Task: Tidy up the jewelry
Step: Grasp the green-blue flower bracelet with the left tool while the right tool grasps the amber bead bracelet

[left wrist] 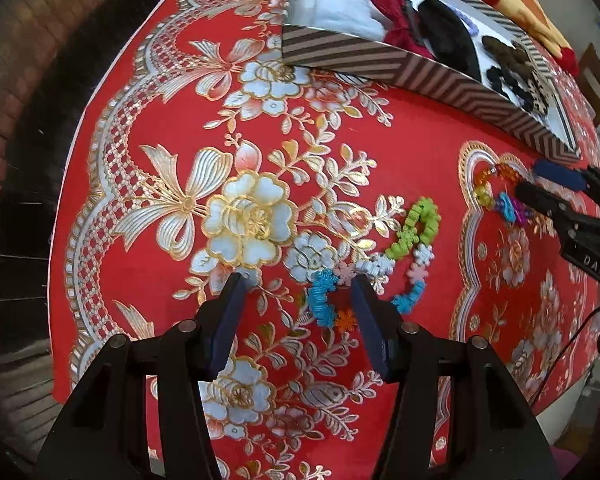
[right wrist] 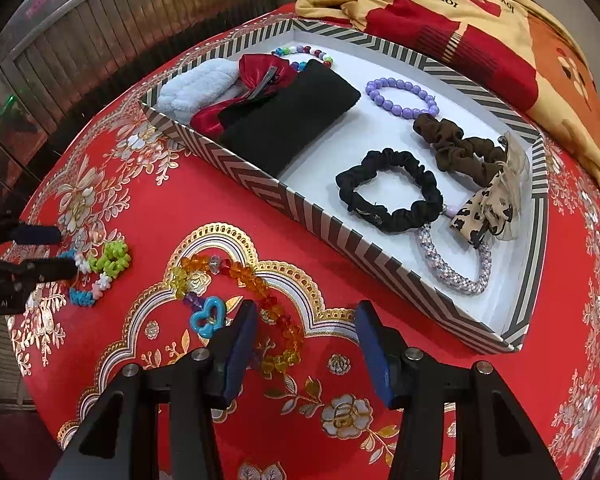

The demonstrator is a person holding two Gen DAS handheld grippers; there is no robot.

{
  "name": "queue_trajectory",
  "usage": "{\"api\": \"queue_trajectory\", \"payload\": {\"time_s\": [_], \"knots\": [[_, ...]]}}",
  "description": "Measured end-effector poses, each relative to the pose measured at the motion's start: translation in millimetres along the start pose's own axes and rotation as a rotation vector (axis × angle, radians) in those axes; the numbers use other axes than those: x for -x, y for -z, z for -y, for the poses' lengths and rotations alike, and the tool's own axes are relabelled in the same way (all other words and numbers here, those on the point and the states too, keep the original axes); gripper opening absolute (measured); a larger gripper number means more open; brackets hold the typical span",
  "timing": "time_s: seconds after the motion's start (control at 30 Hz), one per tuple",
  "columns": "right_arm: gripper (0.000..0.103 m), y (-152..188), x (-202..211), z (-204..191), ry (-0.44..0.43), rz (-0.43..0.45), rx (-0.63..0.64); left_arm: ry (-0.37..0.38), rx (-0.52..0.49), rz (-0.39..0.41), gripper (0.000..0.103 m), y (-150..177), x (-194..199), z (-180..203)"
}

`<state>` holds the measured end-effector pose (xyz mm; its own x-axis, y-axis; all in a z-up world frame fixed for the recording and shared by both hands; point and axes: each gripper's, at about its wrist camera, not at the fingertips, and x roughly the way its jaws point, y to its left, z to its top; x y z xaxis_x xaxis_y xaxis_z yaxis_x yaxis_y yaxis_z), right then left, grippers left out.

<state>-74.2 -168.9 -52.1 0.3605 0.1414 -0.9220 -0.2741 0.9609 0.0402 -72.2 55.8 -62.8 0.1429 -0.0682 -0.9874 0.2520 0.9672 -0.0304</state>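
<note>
A bracelet of green, blue, white and pink snowflake beads (left wrist: 384,258) lies on the red floral tablecloth (left wrist: 160,184). My left gripper (left wrist: 298,284) is open just above the cloth, its right finger at the bracelet's near edge. A rainbow crystal bracelet with a blue heart charm (right wrist: 236,284) lies in front of my right gripper (right wrist: 306,314), which is open with its left finger over the beads. The snowflake bracelet also shows in the right wrist view (right wrist: 100,270), the crystal one in the left wrist view (left wrist: 496,192). The striped tray (right wrist: 300,204) holds scrunchies and bead bracelets.
In the tray lie a black scrunchie (right wrist: 392,190), a brown scrunchie (right wrist: 456,148), a purple bead bracelet (right wrist: 400,96), a black pouch (right wrist: 288,120), a red bow and a white cloth. A folded blanket (right wrist: 480,20) lies behind the tray. The table edge drops off at left.
</note>
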Motion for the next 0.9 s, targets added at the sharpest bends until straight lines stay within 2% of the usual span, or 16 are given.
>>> {"api": "queue_trajectory", "payload": {"time_s": [0.17, 0.27, 0.33, 0.37, 0.4, 0.43, 0.5, 0.67, 0.9], "knots": [[0.049, 2, -1, -3, 0.018, 0.007, 0.024, -0.038, -0.075, -0.005, 0.055, 0, -1, 12], [0.048, 3, -1, -3, 0.014, 0.017, 0.022, -0.01, -0.035, -0.018, 0.052, -4, -1, 7], [0.042, 4, 0, -4, 0.013, 0.033, 0.031, -0.018, -0.031, -0.006, 0.036, -5, 1, 4], [0.034, 5, 1, -4, 0.012, 0.037, 0.033, -0.031, -0.046, -0.002, 0.029, -7, 1, 6], [0.03, 6, 1, -4, 0.012, 0.041, 0.035, -0.023, -0.053, 0.0, 0.021, -9, 2, 5], [0.028, 6, 1, -4, 0.01, 0.041, 0.034, -0.018, -0.056, 0.006, 0.018, -9, 2, 7], [0.009, 7, 2, -3, 0.003, 0.038, 0.026, -0.013, -0.061, 0.016, 0.018, -8, 0, 9], [0.009, 10, 23, 1, -0.029, 0.075, -0.002, 0.124, 0.053, 0.01, 0.018, -2, 11, -6], [0.009, 6, 59, 5, -0.054, 0.147, -0.016, 0.15, 0.07, 0.118, 0.018, -10, 54, -6]]}}
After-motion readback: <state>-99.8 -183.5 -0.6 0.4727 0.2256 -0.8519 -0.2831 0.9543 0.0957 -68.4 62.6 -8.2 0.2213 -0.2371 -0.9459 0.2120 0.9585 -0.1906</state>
